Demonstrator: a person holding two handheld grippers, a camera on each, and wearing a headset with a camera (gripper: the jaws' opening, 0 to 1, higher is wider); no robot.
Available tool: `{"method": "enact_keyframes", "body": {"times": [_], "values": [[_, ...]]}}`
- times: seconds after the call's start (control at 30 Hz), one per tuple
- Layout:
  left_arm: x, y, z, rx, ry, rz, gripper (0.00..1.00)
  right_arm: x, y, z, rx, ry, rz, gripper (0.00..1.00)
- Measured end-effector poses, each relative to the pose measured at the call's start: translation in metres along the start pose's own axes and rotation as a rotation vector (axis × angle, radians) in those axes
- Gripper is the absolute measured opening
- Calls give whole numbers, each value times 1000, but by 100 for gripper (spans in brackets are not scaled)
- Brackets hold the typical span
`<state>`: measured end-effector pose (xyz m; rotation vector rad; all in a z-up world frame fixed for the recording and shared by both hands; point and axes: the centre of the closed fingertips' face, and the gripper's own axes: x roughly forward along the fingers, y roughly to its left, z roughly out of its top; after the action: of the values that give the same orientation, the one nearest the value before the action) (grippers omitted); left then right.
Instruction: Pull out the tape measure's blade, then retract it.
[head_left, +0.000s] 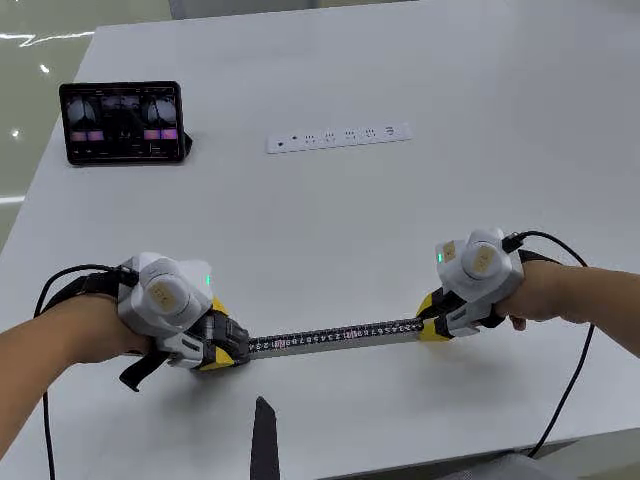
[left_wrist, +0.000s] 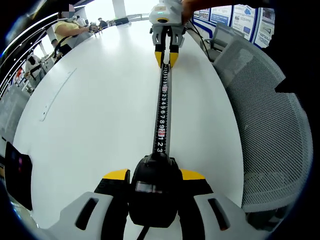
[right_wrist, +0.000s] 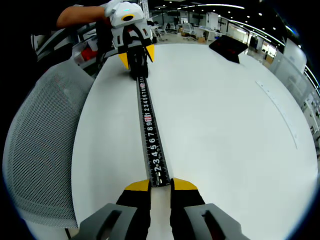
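White surface (head_left: 400, 230), with the tape measure pulled out along the near edge of it. The left hand-held gripper (head_left: 225, 345) was clamped shut around the black tape measure case (left_wrist: 154, 192), its yellow-tipped jaws pressed against either side of the body. From the case, the blade (head_left: 335, 337) ran out straight to the right hand-held gripper (head_left: 432, 325), which had its jaws pinched closed on the blade's far end. The blade was dark with white numbers and a couple of red marks, and it looked taut and pretty much level. I couldn't tell whether it touched the surface. The two hand-held grippers faced each other, well apart, with the blade bridging the gap.

Further back on the surface sat a tablet (head_left: 122, 122) with its screen lit, off to the left, and a white power strip (head_left: 340, 137) lay flat near the middle. A grey mesh chair (left_wrist: 270, 125) stood just beside the near edge.
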<state>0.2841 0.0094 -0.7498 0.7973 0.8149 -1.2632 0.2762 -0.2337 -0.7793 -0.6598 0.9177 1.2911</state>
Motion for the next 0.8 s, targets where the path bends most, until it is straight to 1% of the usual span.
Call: {"method": "enact_keyframes", "body": {"times": [0.07, 0.1, 0.27, 0.33, 0.47, 0.57, 0.73, 0.8], "values": [[0, 1, 0, -15, -3, 3, 33, 0, 1, 1, -2, 5, -2, 11], [-1, 1, 0, -16, -3, 4, 33, 0, 1, 1, -16, 13, -2, 11], [-1, 1, 0, -18, 1, 13, 34, 1, 2, 2, -52, 44, -8, 11], [-1, 1, 0, -20, 3, 21, 35, 1, 1, 1, -75, 56, -10, 11], [-2, 0, -2, -10, 12, 28, 35, 1, 2, 1, -108, 72, -9, 12], [-4, 0, -3, -21, 12, 22, 35, 1, 2, 0, -110, 77, -7, 12], [-7, -2, -4, -4, 27, 13, 35, 1, 2, 0, -120, 102, -3, 12], [-7, -4, -4, 2, 33, 3, 36, 0, 2, 1, -124, 102, 0, 13]]}}
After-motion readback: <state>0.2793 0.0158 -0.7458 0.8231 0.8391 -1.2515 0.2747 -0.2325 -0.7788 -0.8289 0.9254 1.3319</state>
